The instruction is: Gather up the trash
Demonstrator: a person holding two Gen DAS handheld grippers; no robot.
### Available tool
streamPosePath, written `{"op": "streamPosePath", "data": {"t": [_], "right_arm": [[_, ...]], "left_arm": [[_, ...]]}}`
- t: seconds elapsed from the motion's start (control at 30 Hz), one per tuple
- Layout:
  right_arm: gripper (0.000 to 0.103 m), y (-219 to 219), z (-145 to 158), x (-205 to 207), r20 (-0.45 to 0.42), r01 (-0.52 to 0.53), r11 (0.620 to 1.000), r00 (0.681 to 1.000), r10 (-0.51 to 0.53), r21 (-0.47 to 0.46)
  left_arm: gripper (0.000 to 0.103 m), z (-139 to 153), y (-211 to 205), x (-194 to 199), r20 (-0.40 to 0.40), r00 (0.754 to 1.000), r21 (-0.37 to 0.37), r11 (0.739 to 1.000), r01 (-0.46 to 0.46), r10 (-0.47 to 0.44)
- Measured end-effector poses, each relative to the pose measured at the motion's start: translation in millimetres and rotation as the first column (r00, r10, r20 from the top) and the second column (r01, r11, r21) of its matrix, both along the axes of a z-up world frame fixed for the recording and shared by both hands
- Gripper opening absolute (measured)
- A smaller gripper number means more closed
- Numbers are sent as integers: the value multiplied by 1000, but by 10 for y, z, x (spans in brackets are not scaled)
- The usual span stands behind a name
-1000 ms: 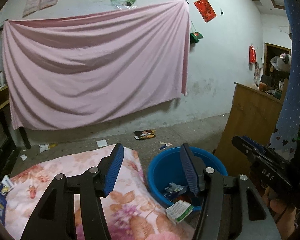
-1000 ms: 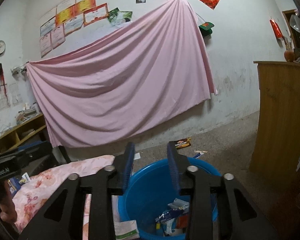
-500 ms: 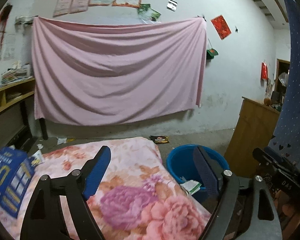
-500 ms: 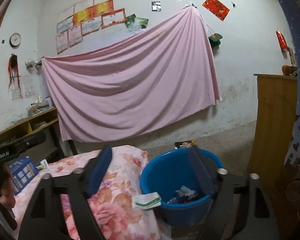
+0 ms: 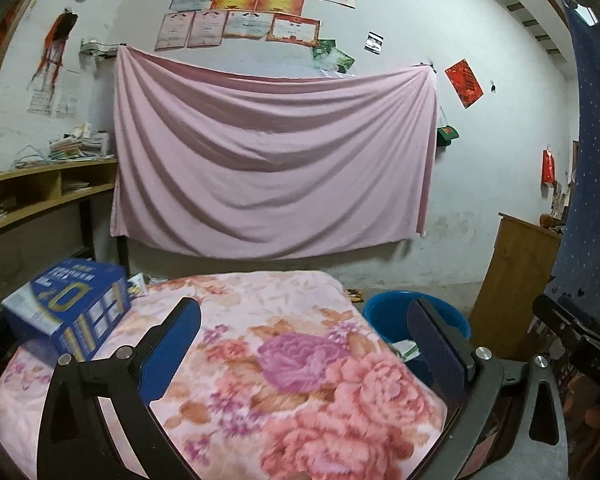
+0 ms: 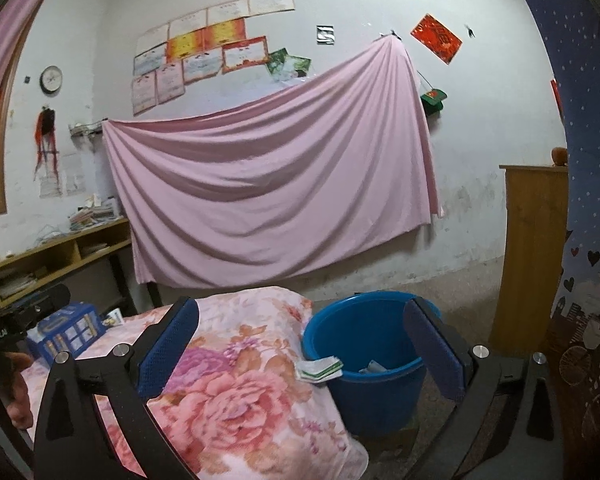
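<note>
I am looking across the floral blanket [image 5: 300, 360] that covers the bed, and I am taking the blue bucket [image 6: 364, 360] just off its right edge as my landmark; I judge it is standing there on the floor so that trash swept from the bed can drop straight in. A green-and-white packet [image 6: 319, 369] is resting on the blanket's edge against the bucket's near rim, half over the lip, and a few wrappers are lying inside the bucket. Far to the left of the bucket, a blue carton [image 5: 68, 312] is sitting on the bed, with a small packet [image 5: 137, 286] behind it. My left claw [image 5: 304, 344] is opening wide over the blanket, nothing between its jaws. My right claw [image 6: 300, 344] is opening too, framing the bucket and touching nothing. Both are carrying nothing, I judge ready for the next piece.
</note>
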State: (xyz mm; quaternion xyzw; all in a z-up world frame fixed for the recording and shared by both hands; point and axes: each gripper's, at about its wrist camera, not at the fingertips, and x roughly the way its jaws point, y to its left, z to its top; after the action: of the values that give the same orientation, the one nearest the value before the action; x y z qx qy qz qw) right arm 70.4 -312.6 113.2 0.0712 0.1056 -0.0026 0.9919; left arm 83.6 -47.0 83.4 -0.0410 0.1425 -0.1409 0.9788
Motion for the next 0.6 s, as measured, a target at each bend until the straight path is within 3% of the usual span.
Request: {"op": "streamPosePath", "data": {"t": [0.6], "right_arm": [[103,504,-487,-511,31,-5,997,999,7,-71]], "left_arm": [[101,-605,226,-525,-20,997,14,997,-75,75]]}}
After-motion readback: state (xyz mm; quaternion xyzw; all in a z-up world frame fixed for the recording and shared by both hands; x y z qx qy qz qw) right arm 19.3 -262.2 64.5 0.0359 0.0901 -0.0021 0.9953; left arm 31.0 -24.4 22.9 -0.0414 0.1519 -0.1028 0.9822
